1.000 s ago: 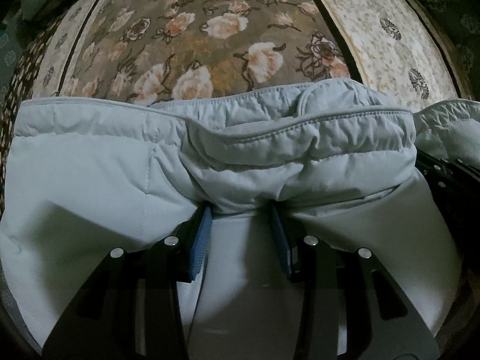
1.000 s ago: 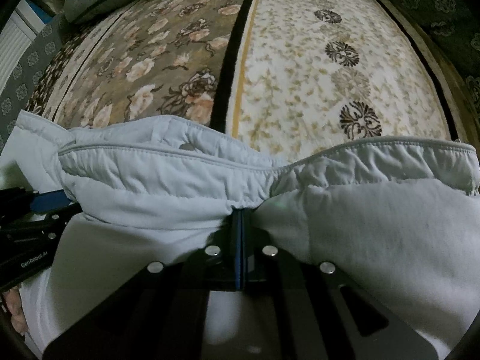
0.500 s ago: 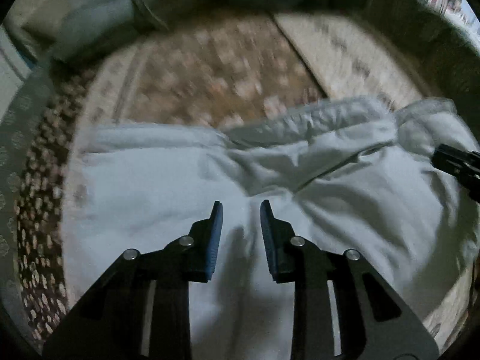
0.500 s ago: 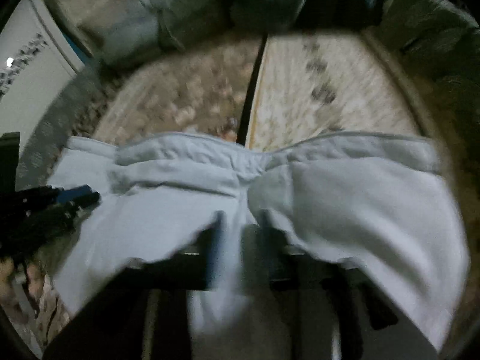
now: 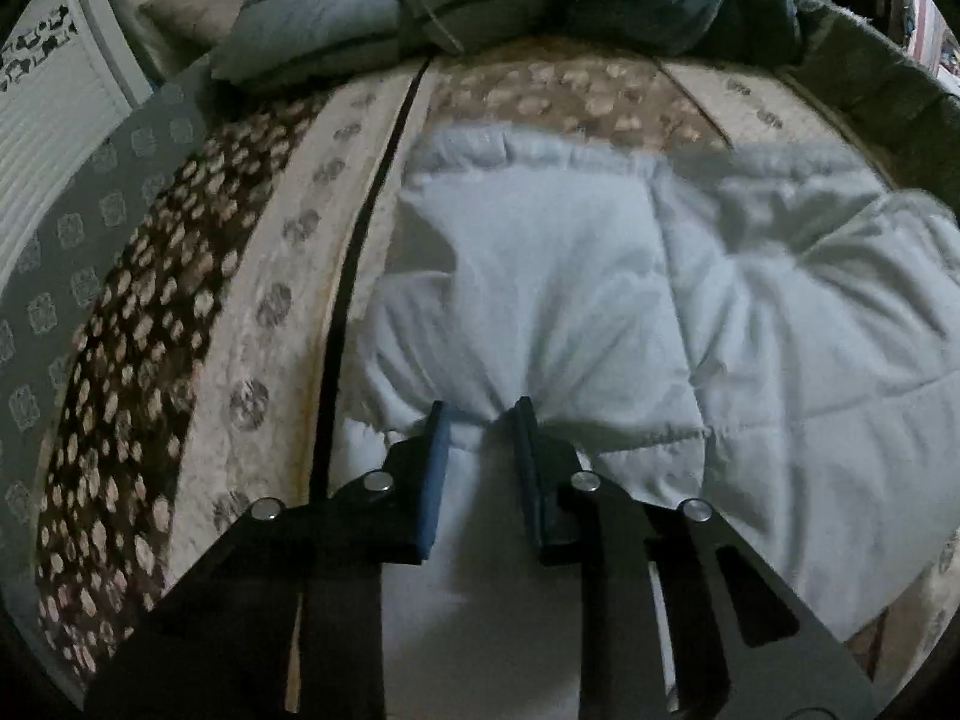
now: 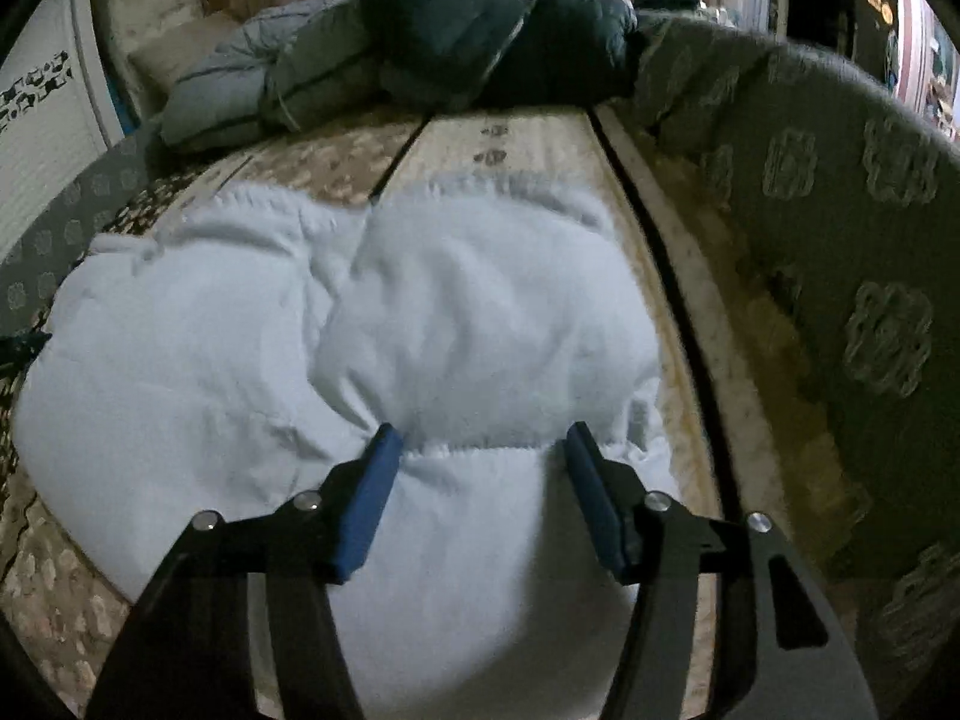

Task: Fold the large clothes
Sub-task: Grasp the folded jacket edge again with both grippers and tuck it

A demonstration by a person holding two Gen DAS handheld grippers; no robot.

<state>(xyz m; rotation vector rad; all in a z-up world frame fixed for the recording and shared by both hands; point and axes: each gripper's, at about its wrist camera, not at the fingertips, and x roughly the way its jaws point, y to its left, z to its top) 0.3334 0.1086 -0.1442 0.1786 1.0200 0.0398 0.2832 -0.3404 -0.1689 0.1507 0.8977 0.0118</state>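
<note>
The jacket (image 5: 600, 276) is pale grey-blue, quilted and puffy, lying bunched on the floral bedspread (image 5: 252, 312) with stitched seams and soft creases across it. In the left wrist view it spreads ahead of the jaws and off to their right, its near edge puckered between the tips. The left gripper (image 5: 480, 414) stands narrowly open, a gathered ridge of the jacket lying between its blue pads (image 5: 433, 474); whether they pinch it cannot be told.

In the right wrist view the jacket (image 6: 420, 312) fills the space ahead and to the left of the jaws, a seam running across between the tips. The right gripper (image 6: 480, 438) is spread wide, its pads (image 6: 366, 498) pressed against the cloth on either side and gripping nothing. Beyond the jacket lies a heap of dark bedding (image 6: 480, 30).
</note>
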